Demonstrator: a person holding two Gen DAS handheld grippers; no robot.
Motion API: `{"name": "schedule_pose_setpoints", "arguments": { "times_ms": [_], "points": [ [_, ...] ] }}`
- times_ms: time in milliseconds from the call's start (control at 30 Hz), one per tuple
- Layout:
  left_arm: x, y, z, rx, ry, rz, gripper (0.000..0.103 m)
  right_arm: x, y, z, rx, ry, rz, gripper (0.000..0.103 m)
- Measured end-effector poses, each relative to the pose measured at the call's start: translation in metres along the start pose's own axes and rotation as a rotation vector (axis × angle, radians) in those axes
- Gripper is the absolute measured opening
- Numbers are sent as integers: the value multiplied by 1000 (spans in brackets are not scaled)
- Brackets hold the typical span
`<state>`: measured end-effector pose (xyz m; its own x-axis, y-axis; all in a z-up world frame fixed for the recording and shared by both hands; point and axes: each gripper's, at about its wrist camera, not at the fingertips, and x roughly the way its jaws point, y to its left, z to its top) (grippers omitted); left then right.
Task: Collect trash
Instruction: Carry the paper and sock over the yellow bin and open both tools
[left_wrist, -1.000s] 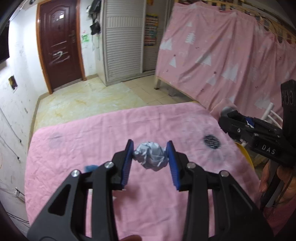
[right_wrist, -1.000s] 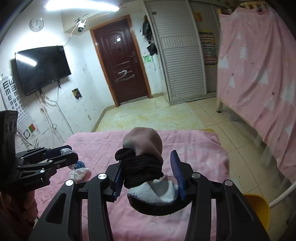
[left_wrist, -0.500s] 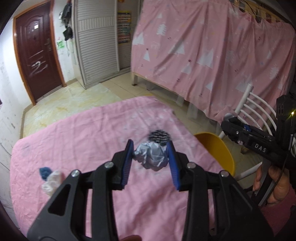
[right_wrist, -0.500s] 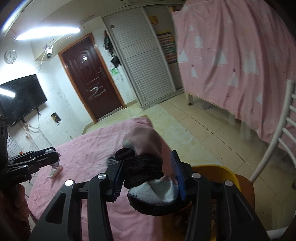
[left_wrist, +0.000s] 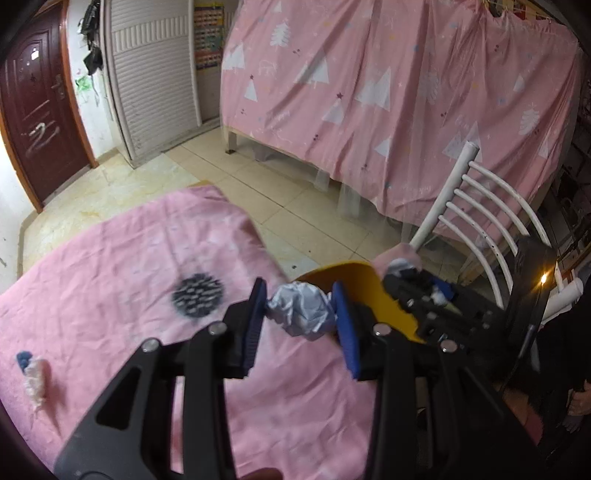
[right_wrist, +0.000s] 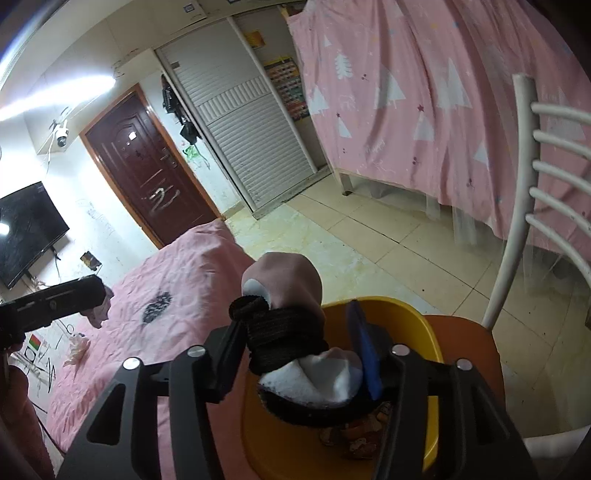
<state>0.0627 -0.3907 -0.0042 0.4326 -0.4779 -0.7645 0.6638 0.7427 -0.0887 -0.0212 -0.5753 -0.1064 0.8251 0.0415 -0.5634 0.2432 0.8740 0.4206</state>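
**Both grippers loaded, right one over the yellow bin**

Left wrist view: the left gripper (left_wrist: 299, 314) has its blue pads pinched narrow on a crumpled silvery-white paper ball (left_wrist: 301, 312), dead centre of the frame. Behind it sits the pink tablecloth (left_wrist: 122, 258) with a dark spiky blob (left_wrist: 197, 298) on it, and at lower left a small white-and-blue scrap (left_wrist: 31, 376). This view only catches the yellow bin (left_wrist: 354, 284) as a rim edge right behind the ball, with the right gripper (left_wrist: 417, 280) poking in at centre right, its load mostly hidden.

Right wrist view fills that in: the right gripper (right_wrist: 295, 332) carries a pinkish sock bundle (right_wrist: 284, 280) wrapped with a black band. Its jaws have just been opening, and there's a visible gap between the bundle and the right blue pad, so it sits loose between them. You look straight down into the bin (right_wrist: 402, 314) at lower centre, on an orange chair seat (right_wrist: 465, 339), with some brownish trash at the bottom. The white chair back (right_wrist: 524, 184) stands at right. The left gripper (right_wrist: 55, 301) shows at far left, side-on.
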Motion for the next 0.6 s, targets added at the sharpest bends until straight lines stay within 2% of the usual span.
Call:
{"name": "schedule_pose_setpoints", "arguments": {
  "times_ms": [167, 267, 333, 400, 500, 600],
  "points": [
    [21, -24, 7, 25, 24, -3, 35, 5, -16, -3, 30, 1, 6, 61],
    [29, -32, 9, 22, 39, -16, 37, 5, -27, -3, 60, -7, -3, 63],
    [34, -36, 10, 15, 49, -27, 43, 3, -34, -3, 86, -18, -4, 64],
    [36, -37, 10, 7, 54, -42, 57, -1, -38, -4, 97, -24, -4, 65],
    [38, -37, 8, -4, 57, -52, 62, -6, -44, -4, 113, -37, -14, 66],
    [36, -34, 4, -11, 58, -54, 63, -8, -48, -3, 134, -43, -18, 67]
  ]
}}
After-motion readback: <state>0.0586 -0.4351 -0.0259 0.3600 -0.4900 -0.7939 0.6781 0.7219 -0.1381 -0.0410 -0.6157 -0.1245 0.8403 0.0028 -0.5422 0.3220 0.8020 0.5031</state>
